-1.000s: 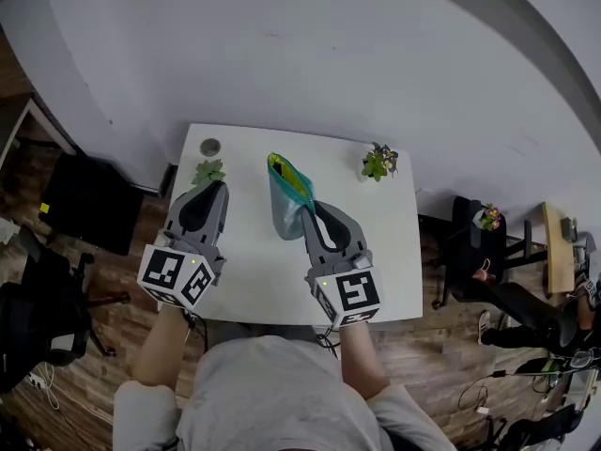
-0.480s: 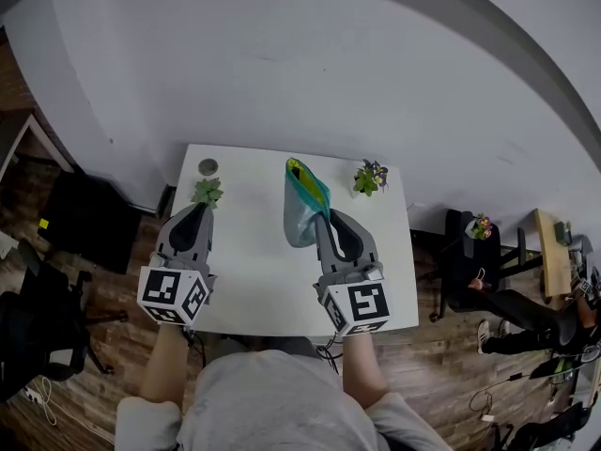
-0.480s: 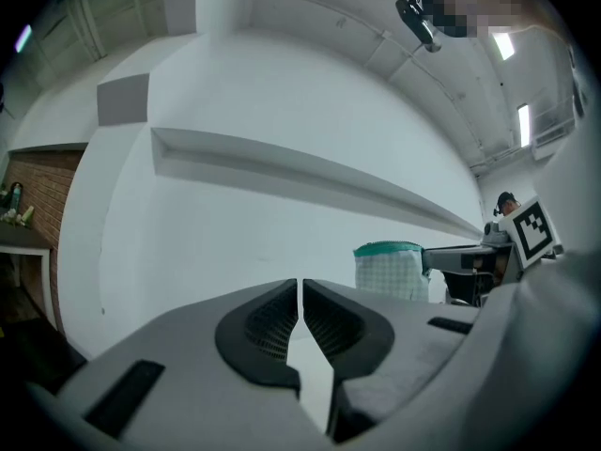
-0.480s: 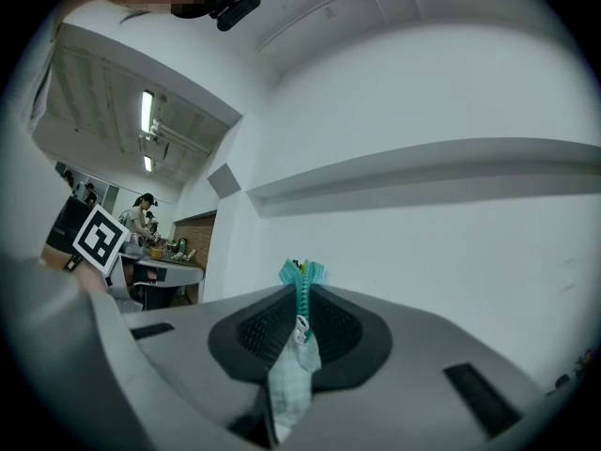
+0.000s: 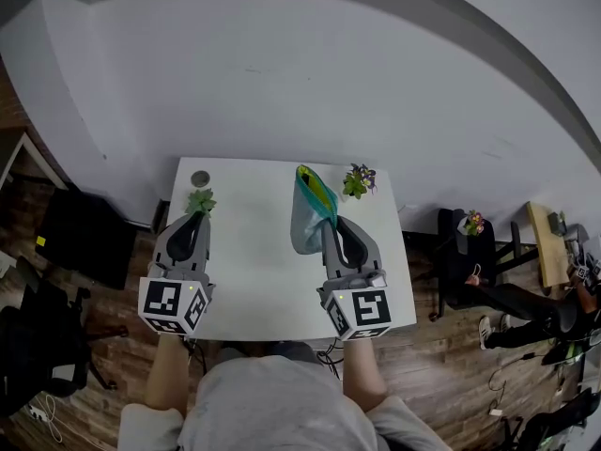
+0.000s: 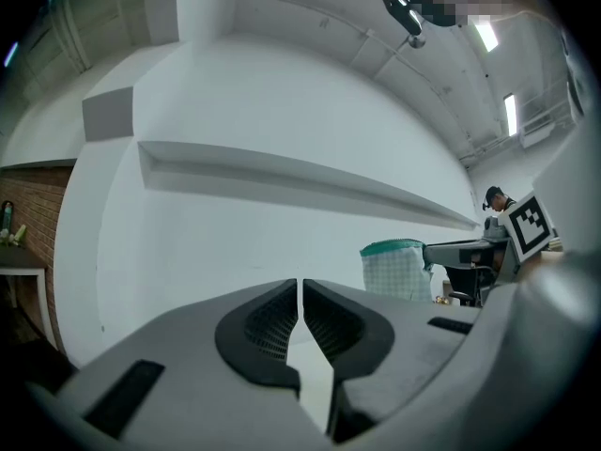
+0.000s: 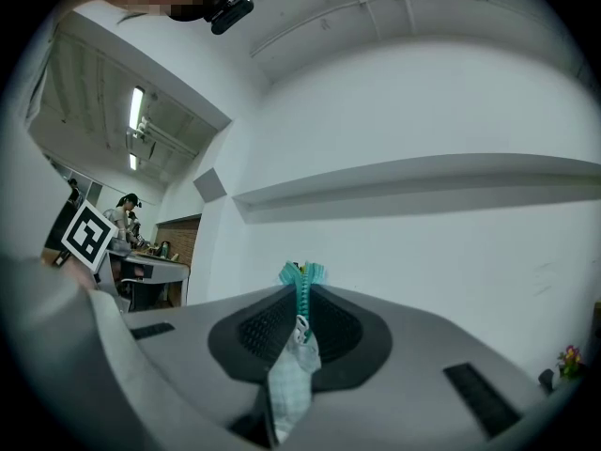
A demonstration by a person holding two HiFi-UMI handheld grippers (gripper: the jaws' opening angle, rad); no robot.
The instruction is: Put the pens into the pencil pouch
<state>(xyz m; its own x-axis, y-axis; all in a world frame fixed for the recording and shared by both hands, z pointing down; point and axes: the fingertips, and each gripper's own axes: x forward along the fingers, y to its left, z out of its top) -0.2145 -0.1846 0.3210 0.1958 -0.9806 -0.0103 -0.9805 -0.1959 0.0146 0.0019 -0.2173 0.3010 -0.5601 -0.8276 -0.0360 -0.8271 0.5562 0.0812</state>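
White table [image 5: 254,271] sitting by a plain white wall [image 5: 282,73]. The left potted plant [image 5: 199,201] is at the table's left edge and the right potted plant [image 5: 356,180] is near the back right corner. There's a small round grey thing [image 5: 200,178] back left. Off to the right, a flowering plant [image 5: 472,222] sits on a black stand [image 5: 458,256]. Wood floor [image 5: 441,365].
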